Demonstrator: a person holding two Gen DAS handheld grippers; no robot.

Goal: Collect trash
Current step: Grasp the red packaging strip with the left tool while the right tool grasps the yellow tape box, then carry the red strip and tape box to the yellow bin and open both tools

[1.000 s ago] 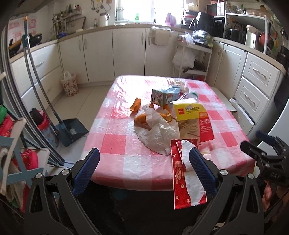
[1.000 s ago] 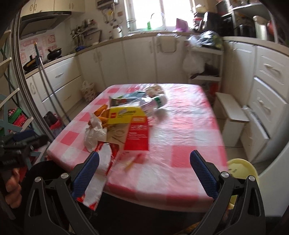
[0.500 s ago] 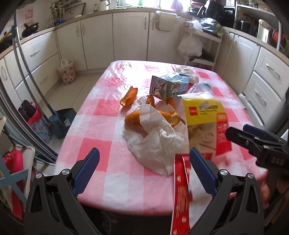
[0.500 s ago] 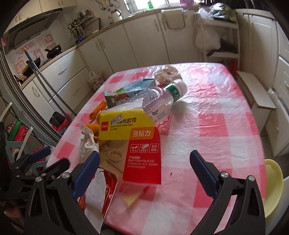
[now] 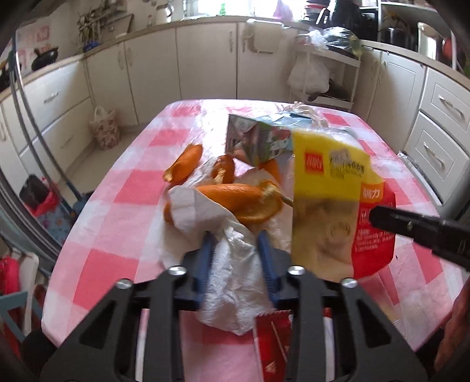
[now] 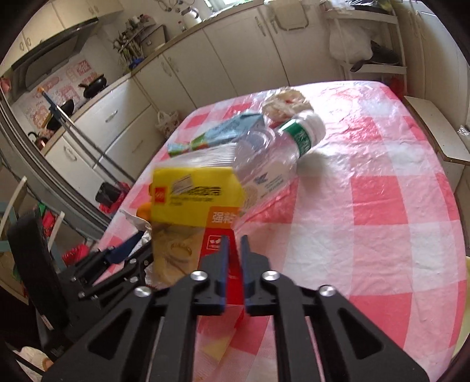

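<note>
Daylight pours in from the window (image 5: 235, 6) behind the counter, washing it out white, and the kitchen is bright. My fisheye views bend the cabinets (image 5: 205, 58) into curves and go black in the corners. The plastic tablecloth (image 6: 382, 176) shows soft glare near its far edge. The yellow package (image 5: 332, 191) is smeared by blur, and the bottle (image 6: 273, 155) casts a faint shadow.

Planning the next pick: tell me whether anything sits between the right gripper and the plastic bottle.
Yes. The yellow-and-red package, held in the right hand-held gripper, rises directly in front of the plastic bottle and covers its near end.
</note>
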